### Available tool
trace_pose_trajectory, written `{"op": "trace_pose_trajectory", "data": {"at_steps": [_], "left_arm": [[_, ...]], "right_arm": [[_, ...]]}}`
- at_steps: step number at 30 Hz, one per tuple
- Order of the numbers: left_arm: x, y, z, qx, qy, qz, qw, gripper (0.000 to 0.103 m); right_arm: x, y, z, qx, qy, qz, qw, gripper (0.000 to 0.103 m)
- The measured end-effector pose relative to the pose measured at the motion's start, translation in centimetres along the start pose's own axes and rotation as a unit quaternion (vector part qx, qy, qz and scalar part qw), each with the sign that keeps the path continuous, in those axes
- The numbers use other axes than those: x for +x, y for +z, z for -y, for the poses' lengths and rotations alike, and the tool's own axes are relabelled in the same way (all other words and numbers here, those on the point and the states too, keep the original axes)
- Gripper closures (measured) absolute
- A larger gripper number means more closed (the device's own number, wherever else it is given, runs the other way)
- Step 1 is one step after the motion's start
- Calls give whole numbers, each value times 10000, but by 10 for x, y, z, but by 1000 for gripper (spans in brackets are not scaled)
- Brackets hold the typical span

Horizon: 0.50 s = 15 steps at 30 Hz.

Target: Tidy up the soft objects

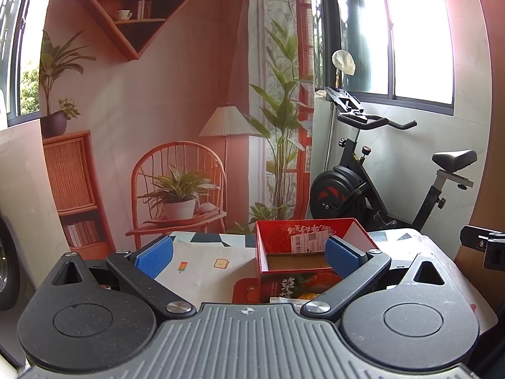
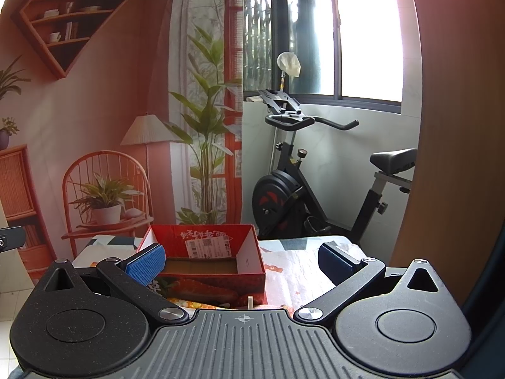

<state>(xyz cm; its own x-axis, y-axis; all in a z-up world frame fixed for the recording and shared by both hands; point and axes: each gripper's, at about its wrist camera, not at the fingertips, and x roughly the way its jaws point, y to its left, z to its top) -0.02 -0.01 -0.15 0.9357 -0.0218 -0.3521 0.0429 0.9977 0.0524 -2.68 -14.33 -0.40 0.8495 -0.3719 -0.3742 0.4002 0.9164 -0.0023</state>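
Note:
An open red cardboard box with a shipping label stands on a table covered by a patterned cloth; its inside looks bare. It also shows in the right wrist view. My left gripper is open and empty, its right pad in front of the box. My right gripper is open and empty, its left pad in front of the box's near left corner. Colourful things just under each camera, at the box's near side, are mostly hidden. The right gripper's body shows at the left view's right edge.
Behind the table hangs a printed backdrop of a room with chair, lamp and plants. A black exercise bike stands at the back right by a window. A brown curved panel stands at the right.

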Motion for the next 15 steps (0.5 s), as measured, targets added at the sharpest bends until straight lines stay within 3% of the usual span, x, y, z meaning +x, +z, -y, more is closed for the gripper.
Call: {"op": "trace_pose_trajectory", "data": {"at_steps": [15], "left_arm": [[0, 0, 0, 3, 2, 5, 10000, 0]], "right_arm": [[0, 0, 1, -1, 3, -4, 10000, 0]]}}
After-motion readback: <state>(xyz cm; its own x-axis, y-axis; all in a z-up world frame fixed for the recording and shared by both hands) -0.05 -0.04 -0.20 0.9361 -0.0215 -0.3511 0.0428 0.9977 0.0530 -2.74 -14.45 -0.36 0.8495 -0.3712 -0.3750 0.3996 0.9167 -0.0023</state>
